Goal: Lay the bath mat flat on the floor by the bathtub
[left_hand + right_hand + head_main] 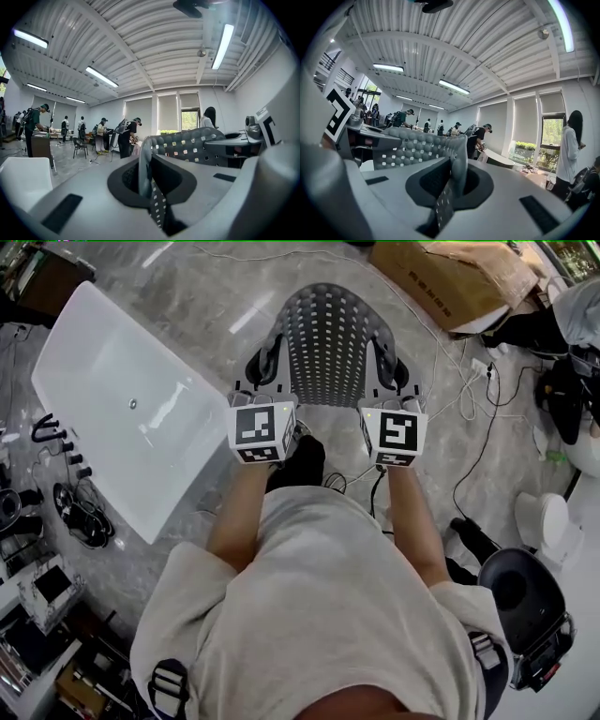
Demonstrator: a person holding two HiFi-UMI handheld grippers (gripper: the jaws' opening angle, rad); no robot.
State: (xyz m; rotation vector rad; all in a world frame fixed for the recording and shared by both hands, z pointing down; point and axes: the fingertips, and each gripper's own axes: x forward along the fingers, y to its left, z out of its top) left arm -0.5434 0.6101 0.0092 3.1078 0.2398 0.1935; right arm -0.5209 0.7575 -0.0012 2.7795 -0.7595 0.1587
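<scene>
My left gripper [266, 364] and right gripper [397, 373] clamp the bath mat's [328, 338] near edge; a slip would land it creased.

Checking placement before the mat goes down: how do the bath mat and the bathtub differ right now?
The bath mat is grey and perforated; the bathtub is plain glossy white. The bath mat is pinched at its near edge by the left gripper and right gripper; the bathtub stands untouched on the floor. The bath mat is straight ahead of the person, the bathtub off to the left.
</scene>
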